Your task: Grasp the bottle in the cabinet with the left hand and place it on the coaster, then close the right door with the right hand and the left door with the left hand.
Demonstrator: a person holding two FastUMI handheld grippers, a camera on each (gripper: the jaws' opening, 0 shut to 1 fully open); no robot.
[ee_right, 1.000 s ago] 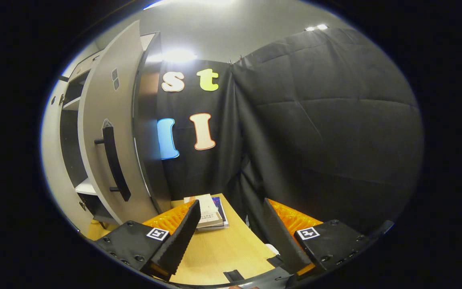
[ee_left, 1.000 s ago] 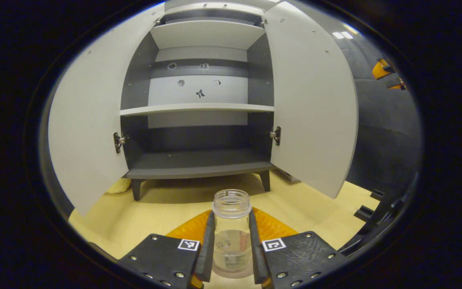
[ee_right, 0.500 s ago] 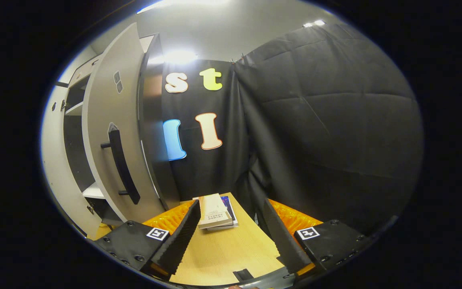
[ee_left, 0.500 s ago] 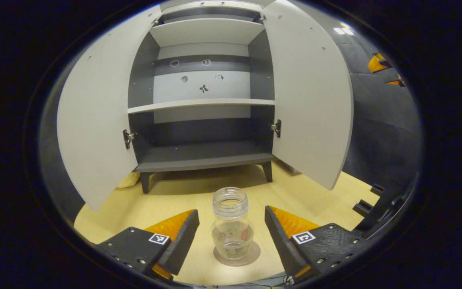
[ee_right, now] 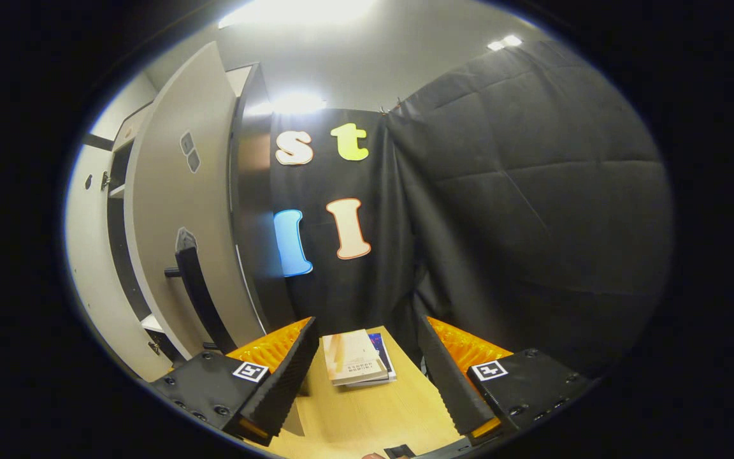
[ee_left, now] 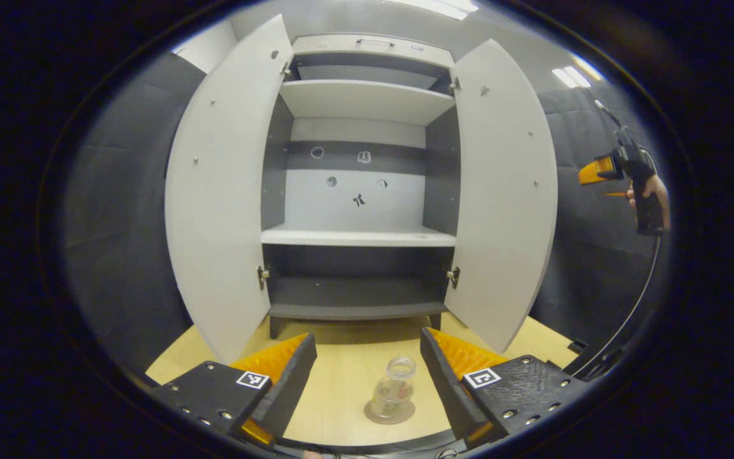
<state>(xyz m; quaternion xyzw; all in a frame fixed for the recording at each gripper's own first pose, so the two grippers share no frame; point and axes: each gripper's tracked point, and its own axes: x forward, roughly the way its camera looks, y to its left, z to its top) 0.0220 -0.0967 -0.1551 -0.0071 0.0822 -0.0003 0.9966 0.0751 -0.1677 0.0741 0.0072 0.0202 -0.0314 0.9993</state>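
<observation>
A clear, uncapped glass bottle (ee_left: 394, 392) stands upright on a round brown coaster (ee_left: 390, 413) on the bench, in front of the cabinet (ee_left: 359, 191). Its grey left door (ee_left: 220, 197) and right door (ee_left: 504, 191) both stand wide open.

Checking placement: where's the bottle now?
Left gripper view: bottle stands upright on the coaster, on the table before the open cabinet.

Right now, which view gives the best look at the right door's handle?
The right gripper view: the right door is seen from its outer face, with the dark bar handle standing off it, partly behind the right tool. The left gripper view shows that door's plain inner face, open.
</observation>
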